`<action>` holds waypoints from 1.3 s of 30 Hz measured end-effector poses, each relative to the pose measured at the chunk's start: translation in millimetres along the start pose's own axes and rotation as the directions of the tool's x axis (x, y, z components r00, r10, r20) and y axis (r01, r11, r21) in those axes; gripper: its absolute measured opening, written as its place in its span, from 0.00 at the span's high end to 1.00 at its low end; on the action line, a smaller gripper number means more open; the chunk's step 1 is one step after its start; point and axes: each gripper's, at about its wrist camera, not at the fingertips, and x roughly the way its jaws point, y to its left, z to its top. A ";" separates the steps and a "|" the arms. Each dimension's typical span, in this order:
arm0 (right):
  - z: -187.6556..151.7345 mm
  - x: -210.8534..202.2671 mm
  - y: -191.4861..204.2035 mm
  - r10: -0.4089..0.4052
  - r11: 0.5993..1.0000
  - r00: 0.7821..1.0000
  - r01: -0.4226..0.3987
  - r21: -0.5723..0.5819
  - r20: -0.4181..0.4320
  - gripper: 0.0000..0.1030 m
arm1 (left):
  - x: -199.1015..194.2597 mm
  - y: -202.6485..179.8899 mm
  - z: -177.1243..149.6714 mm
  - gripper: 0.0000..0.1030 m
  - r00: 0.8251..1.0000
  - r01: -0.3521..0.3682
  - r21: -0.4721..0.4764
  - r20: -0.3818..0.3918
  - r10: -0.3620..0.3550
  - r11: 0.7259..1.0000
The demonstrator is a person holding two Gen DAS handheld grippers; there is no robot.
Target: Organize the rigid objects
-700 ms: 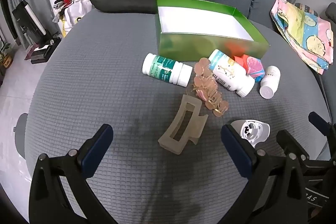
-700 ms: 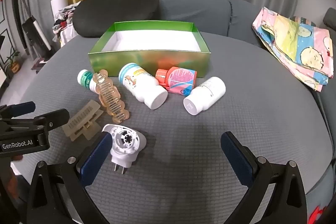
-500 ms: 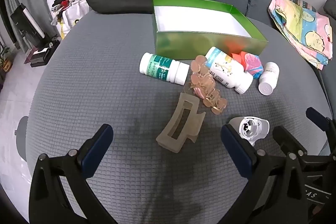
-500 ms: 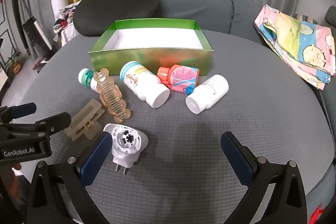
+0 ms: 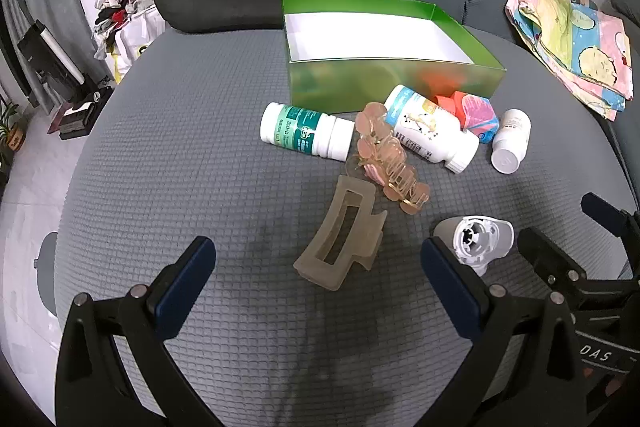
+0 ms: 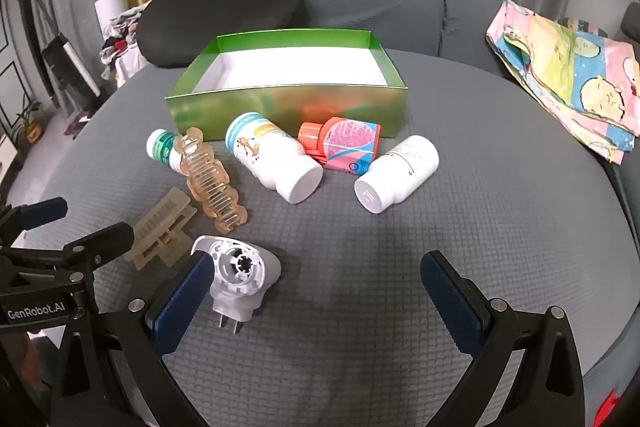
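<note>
Grey quilted fabric (image 5: 180,147) covers the rounded seat where everything lies. Nearest, the left gripper (image 5: 318,283) hovers with fingers spread wide above a frosted beige hair claw (image 5: 340,239). Beside it, the right gripper (image 6: 316,291) is also spread wide, its left finger next to a white plug-in device (image 6: 240,275). Farther on lie a peach hair claw (image 5: 388,155), a green-labelled bottle (image 5: 304,131), a white bottle with blue top (image 6: 272,159), a pink and orange container (image 6: 344,143) and a plain white bottle (image 6: 396,173), all on their sides. Behind them sits an open green box (image 6: 288,107), its white inside holding nothing.
</note>
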 end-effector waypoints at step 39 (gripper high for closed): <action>-2.6 -0.4 -9.9 0.005 1.000 1.000 -0.005 0.026 -0.013 0.00 | -3.1 -8.9 -4.1 0.01 1.000 -0.008 0.041 0.025 0.007 0.999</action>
